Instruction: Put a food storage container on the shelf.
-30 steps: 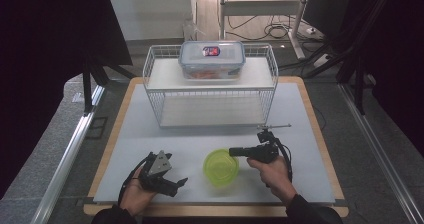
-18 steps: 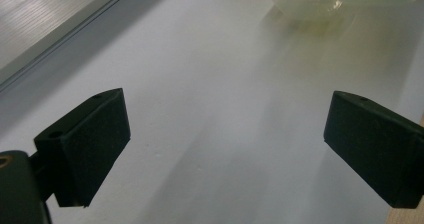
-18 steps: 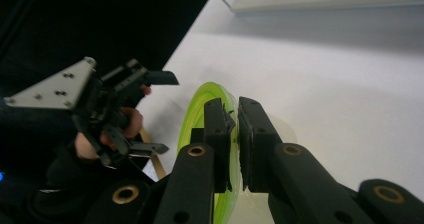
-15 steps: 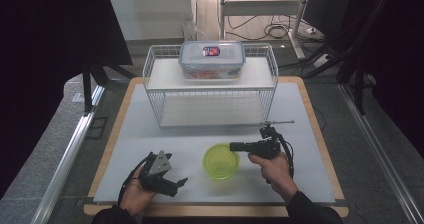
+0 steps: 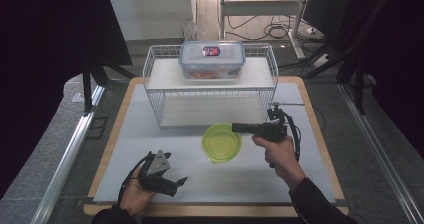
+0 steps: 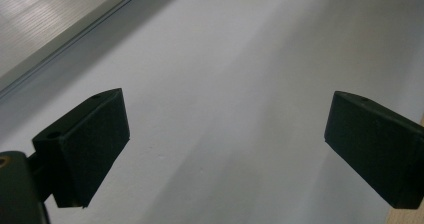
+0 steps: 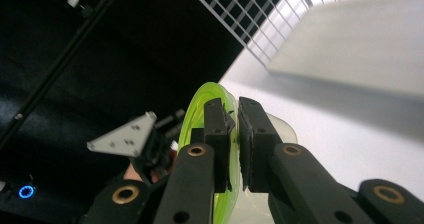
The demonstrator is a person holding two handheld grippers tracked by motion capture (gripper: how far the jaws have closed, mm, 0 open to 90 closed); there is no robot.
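Where right tongs (image 7: pixel 234 115) clamp, bowl rim (image 7: pixel 200 100) hidden

A clear lidded plastic food container (image 5: pixel 212 59) sits on the white wire shelf rack (image 5: pixel 210 86), behind the round green-rimmed plastic bowl (image 5: pixel 221 143) on the white table mat (image 5: pixel 150 144).

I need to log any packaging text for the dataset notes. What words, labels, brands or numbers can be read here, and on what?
None can be read.
Lidded container on the wire rack: a red and dark label on its lid, too small and blurred to read.
Green bowl: no marking visible.
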